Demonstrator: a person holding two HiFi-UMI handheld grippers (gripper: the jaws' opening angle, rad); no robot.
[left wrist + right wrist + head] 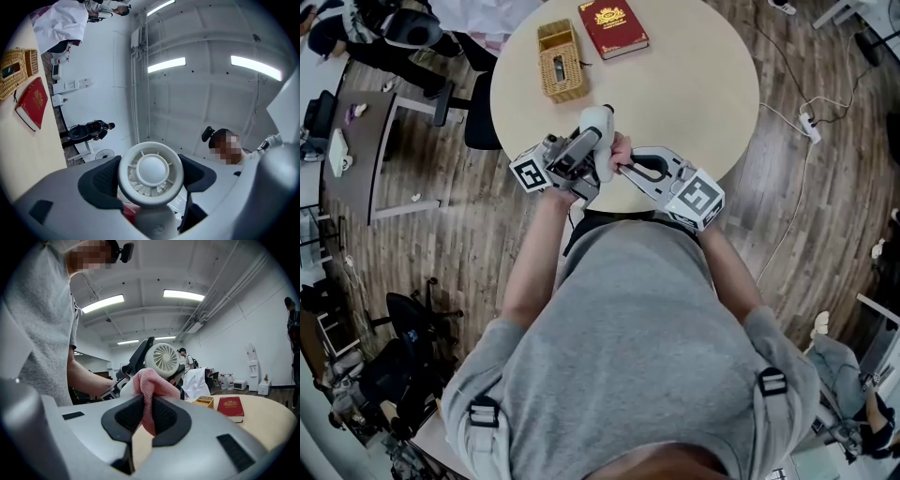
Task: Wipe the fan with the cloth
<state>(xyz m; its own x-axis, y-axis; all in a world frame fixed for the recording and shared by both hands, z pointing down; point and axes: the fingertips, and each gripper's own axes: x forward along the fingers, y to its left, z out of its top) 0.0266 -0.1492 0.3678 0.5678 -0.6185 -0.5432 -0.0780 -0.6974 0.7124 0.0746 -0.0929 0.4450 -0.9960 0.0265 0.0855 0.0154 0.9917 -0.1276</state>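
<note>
A small white fan (598,131) is held above the near edge of the round table (694,94), with my left gripper (584,157) shut on it. In the left gripper view the fan's round head (150,172) fills the space between the dark pads (101,180), and a bit of pink cloth (129,213) shows just below it. My right gripper (624,169) is shut on the pink cloth (149,389) and presses it against the fan (164,357) below its grille. In the head view the cloth (622,150) shows as a pink patch beside the fan.
A wicker tissue box (561,61) and a red book (612,26) lie at the table's far side. A grey desk (361,141) stands to the left. A power strip with its cable (811,127) lies on the wooden floor at the right.
</note>
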